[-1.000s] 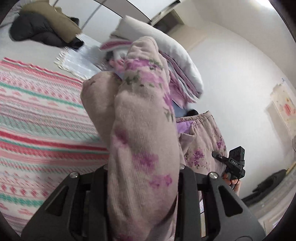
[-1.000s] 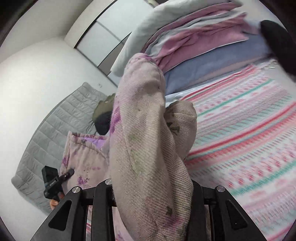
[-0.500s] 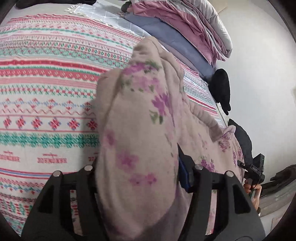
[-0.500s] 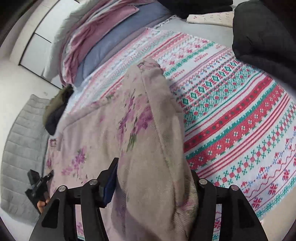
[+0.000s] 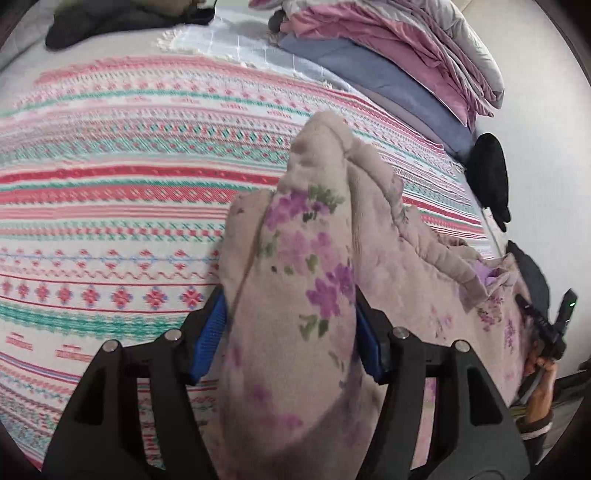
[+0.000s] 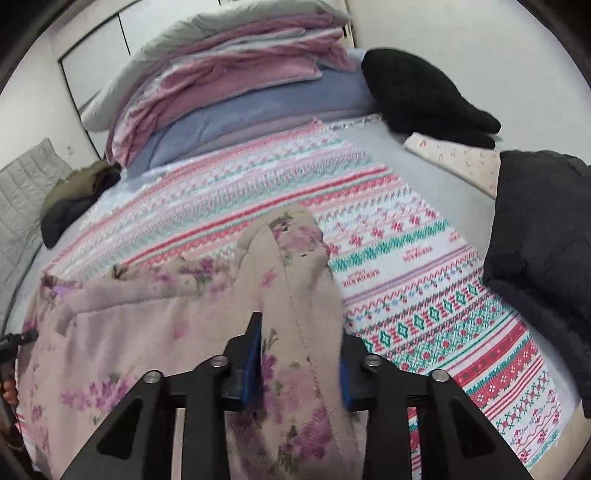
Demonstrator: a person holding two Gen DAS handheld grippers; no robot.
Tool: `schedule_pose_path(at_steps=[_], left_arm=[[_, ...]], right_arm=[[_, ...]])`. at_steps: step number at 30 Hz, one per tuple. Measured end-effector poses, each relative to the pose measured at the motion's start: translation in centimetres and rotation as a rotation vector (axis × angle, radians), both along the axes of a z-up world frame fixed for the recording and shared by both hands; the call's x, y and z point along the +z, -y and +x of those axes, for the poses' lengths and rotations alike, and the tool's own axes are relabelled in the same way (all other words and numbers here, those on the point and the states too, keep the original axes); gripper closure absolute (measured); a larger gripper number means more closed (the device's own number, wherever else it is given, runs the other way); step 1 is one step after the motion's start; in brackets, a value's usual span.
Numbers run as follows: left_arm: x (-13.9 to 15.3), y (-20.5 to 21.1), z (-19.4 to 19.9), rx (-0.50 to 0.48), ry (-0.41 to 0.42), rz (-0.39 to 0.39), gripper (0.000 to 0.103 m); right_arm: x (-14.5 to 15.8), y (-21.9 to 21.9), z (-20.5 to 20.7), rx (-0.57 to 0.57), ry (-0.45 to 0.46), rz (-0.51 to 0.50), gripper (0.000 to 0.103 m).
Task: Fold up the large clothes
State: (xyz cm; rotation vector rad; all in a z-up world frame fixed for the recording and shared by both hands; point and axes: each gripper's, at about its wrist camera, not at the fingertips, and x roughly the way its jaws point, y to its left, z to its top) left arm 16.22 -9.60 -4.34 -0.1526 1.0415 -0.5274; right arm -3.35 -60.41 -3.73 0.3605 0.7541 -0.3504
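Observation:
A beige fleece garment with purple flowers (image 5: pixel 314 258) lies spread on the striped patterned blanket (image 5: pixel 110 184), one fold bunched up between the fingers of each gripper. My left gripper (image 5: pixel 291 332) points down at the bed; its jaws stand apart, the blue pads (image 5: pixel 210 332) show beside the fold, and I read it as open. My right gripper (image 6: pixel 297 365) is closing, its pads pressing a thick fold of the same garment (image 6: pixel 129 325). In the left wrist view the right gripper (image 5: pixel 546 325) and a hand (image 5: pixel 539 387) show at the garment's far edge.
A tall pile of folded pink, blue and grey bedding (image 6: pixel 240 74) stands at the head of the bed. Black clothes (image 6: pixel 417 92) and a dark jacket (image 6: pixel 543 240) lie on the right. Dark clothing (image 5: pixel 110 18) lies at the far side, and a grey quilted mat (image 6: pixel 22 184) lies beside the bed.
Both grippers came down from a raised, level pose toward the bed, laying the garment on the blanket. The left jaws widened. The right jaws widened, then narrowed on the fold.

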Motion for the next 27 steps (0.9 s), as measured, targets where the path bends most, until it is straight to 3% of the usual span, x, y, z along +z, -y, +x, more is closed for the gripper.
schedule_pose_path(at_steps=[4, 8, 10, 11, 12, 15, 17, 19, 21, 22, 23, 24, 26, 27], left_arm=[[1.2, 1.0, -0.1, -0.023, 0.117, 0.044, 0.039], [-0.3, 3.2, 4.3, -0.025, 0.053, 0.045, 0.039], [-0.7, 3.7, 5.6, -0.006, 0.036, 0.038, 0.063], [-0.2, 3.8, 5.7, -0.011, 0.048, 0.019, 0.086], [0.5, 3.8, 5.4, -0.025, 0.071, -0.018, 0.088], [3.8, 3.2, 3.5, -0.041, 0.243, -0.118, 0.09], [5.0, 2.2, 3.6, 0.005, 0.309, -0.188, 0.09], [3.8, 2.7, 5.8, 0.056, 0.285, -0.122, 0.089], [0.0, 4.5, 8.9, 0.058, 0.143, 0.0, 0.088], [-2.6, 5.8, 10.0, 0.044, 0.047, 0.102, 0.088], [-3.6, 6.4, 10.2, 0.04, 0.029, 0.144, 0.086], [-3.6, 6.8, 9.9, 0.04, 0.055, 0.175, 0.083], [-1.9, 7.0, 9.0, 0.052, 0.123, 0.201, 0.075], [-1.0, 6.8, 8.4, 0.057, 0.157, 0.203, 0.067]], right_arm=[[-0.1, 0.2, 0.6, 0.021, -0.03, -0.03, 0.067], [-0.8, 1.6, 2.0, -0.015, -0.049, 0.025, 0.065], [-0.6, 1.7, 2.1, -0.037, -0.02, 0.025, 0.067], [-0.3, 1.4, 2.0, -0.033, -0.003, 0.011, 0.077], [0.3, 0.8, 1.5, -0.018, 0.03, -0.017, 0.084], [2.7, -0.1, -0.6, -0.031, 0.15, -0.11, 0.087], [3.7, 0.7, -1.7, -0.095, 0.225, -0.117, 0.087], [3.1, 1.6, -0.9, -0.146, 0.192, -0.124, 0.087], [0.2, 2.6, 1.8, -0.187, 0.023, -0.126, 0.087], [-1.4, 3.0, 2.9, -0.205, -0.059, -0.102, 0.086], [-3.5, 3.1, 4.2, -0.223, -0.168, -0.079, 0.085], [-4.2, 2.7, 4.7, -0.221, -0.206, -0.098, 0.083], [-3.1, 1.7, 4.5, -0.231, -0.189, -0.176, 0.078], [-2.3, 1.2, 4.2, -0.24, -0.176, -0.204, 0.068]])
